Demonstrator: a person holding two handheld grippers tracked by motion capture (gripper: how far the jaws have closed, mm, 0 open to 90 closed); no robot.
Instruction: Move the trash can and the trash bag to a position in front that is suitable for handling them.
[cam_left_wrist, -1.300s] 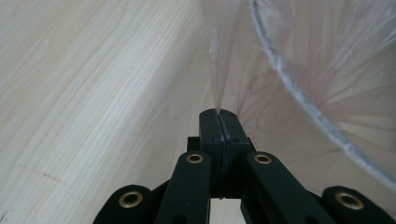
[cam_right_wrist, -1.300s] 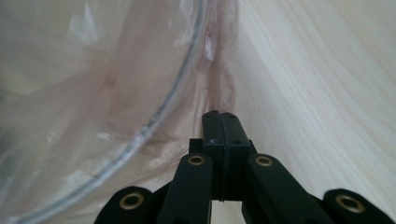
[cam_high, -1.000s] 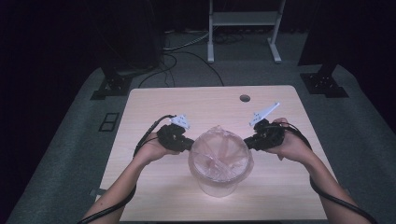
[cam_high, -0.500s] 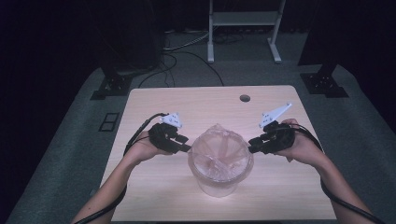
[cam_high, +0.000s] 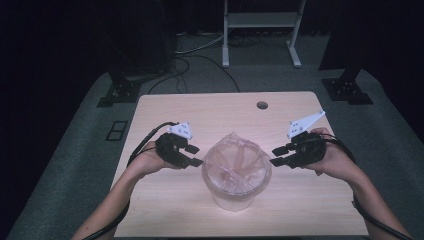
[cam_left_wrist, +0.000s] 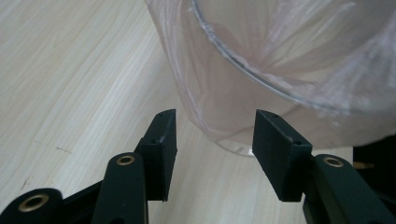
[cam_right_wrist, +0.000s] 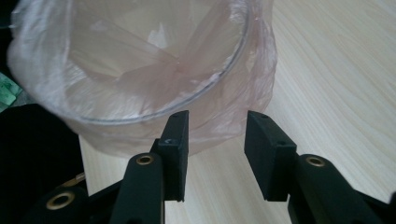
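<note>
A clear round container (cam_high: 235, 197) lined with a thin pinkish plastic bag (cam_high: 236, 160) stands on the wooden table (cam_high: 200, 115), near its front middle. The bag's edge is folded over the rim and hangs down the outside (cam_left_wrist: 196, 84) (cam_right_wrist: 261, 70). My left gripper (cam_high: 196, 156) hovers just left of the container, apart from it. Its jaws have just been opening and nothing is between them (cam_left_wrist: 215, 121). My right gripper (cam_high: 276, 156) hovers just right of the container. Its jaws have also just been opening, with only the table behind the gap (cam_right_wrist: 217, 121).
A small round hole (cam_high: 262, 105) sits in the tabletop at the back. Beyond the table stand a white frame (cam_high: 260, 30) and two black stand bases (cam_high: 122, 90) (cam_high: 347, 87) on the grey floor. Cables trail from both grippers off the front edge.
Both grippers have pulled back from the bag's rim, the left one to the left and the right one to the right, and their jaws have widened. The bag stays on the container.
</note>
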